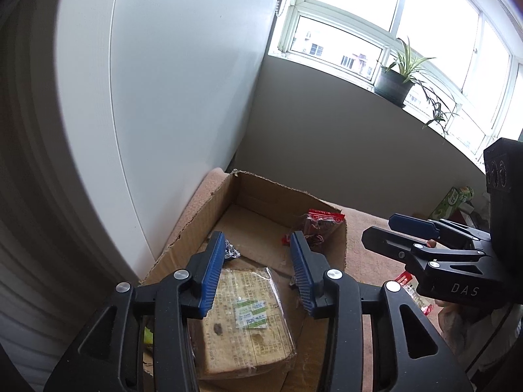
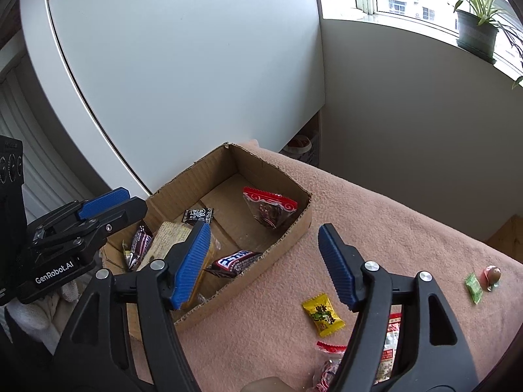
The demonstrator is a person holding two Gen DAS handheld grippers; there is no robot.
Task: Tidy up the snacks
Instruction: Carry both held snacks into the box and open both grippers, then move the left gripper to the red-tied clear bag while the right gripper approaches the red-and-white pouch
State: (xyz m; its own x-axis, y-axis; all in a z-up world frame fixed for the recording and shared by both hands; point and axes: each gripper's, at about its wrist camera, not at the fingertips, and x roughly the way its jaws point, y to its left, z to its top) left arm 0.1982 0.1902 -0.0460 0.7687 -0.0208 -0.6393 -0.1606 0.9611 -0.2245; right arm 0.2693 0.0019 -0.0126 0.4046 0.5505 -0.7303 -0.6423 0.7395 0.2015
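An open cardboard box point(image 2: 294, 228) stands on a pink cloth. In it lie a tan wrapped cake point(image 1: 248, 320), a red-topped clear bag point(image 2: 271, 210), a black packet point(image 2: 197, 214), a dark bar point(image 2: 233, 261) and a dark red packet point(image 2: 140, 241). My left gripper point(image 1: 258, 238) hangs open over the box, above the tan cake, with nothing between its pads. My right gripper point(image 2: 264, 228) is open and empty over the box's near right wall. Loose on the cloth lie a yellow candy point(image 2: 322, 313), a green candy point(image 2: 474, 287), a red-brown candy point(image 2: 492, 274) and a red-and-white packet point(image 2: 390, 336), partly hidden by a finger.
The pink cloth point(image 2: 392, 212) covers the table, which ends at the right. A white cabinet point(image 2: 179, 65) stands close behind the box. A potted plant point(image 2: 477, 32) sits on the window sill. A green carton point(image 1: 452, 199) lies at the far right.
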